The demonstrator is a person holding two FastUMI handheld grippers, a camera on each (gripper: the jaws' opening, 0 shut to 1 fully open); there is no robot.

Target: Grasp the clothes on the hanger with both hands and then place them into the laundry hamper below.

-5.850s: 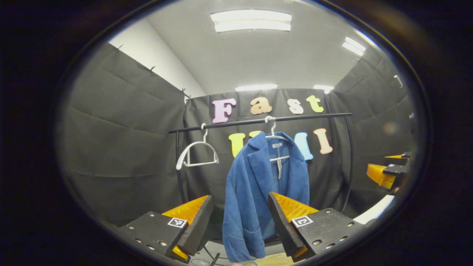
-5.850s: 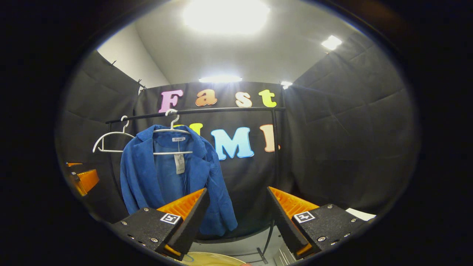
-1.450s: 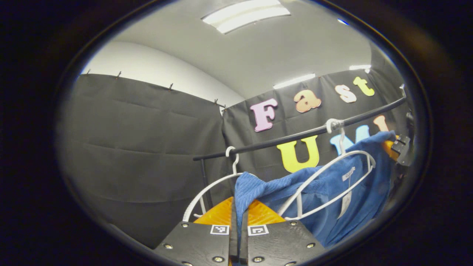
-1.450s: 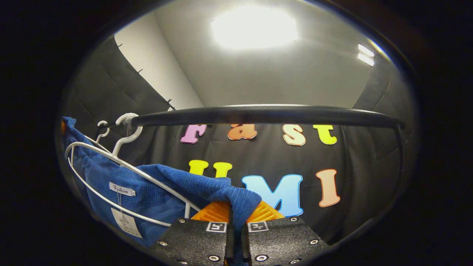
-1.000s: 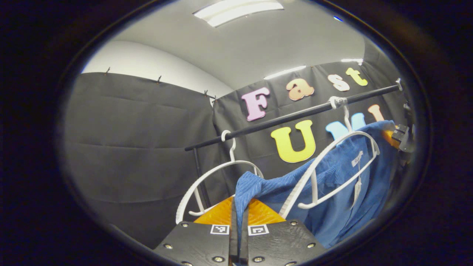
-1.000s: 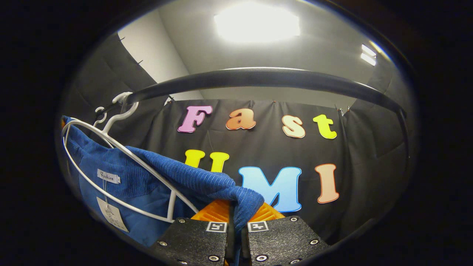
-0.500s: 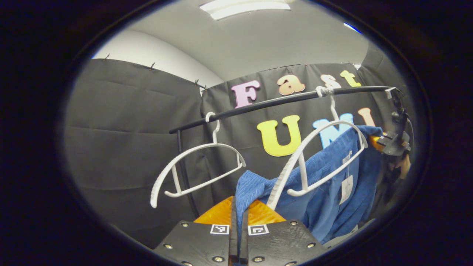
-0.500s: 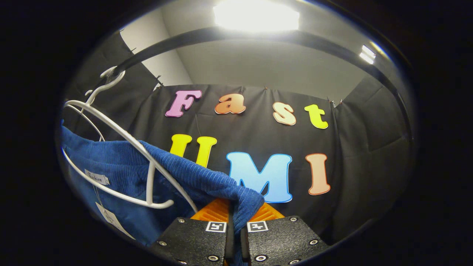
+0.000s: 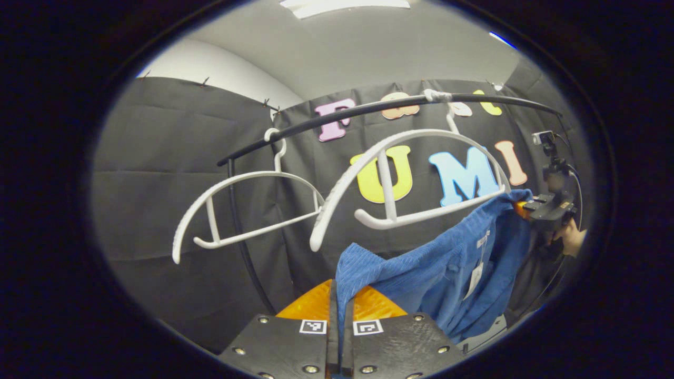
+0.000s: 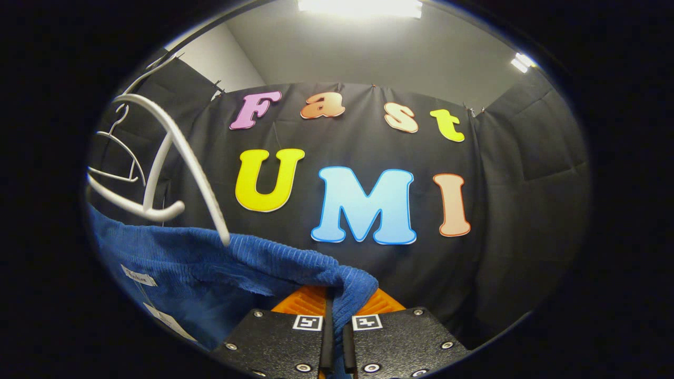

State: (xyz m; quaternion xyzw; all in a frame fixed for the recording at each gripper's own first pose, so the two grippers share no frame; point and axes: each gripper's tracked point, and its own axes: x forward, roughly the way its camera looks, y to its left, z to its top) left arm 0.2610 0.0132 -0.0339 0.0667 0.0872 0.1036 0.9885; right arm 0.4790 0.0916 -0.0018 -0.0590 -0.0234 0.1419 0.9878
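Black rail [image 9: 342, 113] — bare hangers [image 9: 405, 179], blue jacket [image 9: 421, 268]

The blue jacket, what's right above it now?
Two bare white hangers on the rail above the jacket, which both grippers hold. Whatever lies below it is hidden.

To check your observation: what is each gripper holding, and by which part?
Both hold the blue jacket: left gripper and right gripper each pinch a shoulder edge.

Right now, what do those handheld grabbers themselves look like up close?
Each gripper, left and right, has two flat black textured plates studded with silver screws, each carrying a small square black-and-white marker. Ridged wedge-shaped fingers stick forward from the plates.
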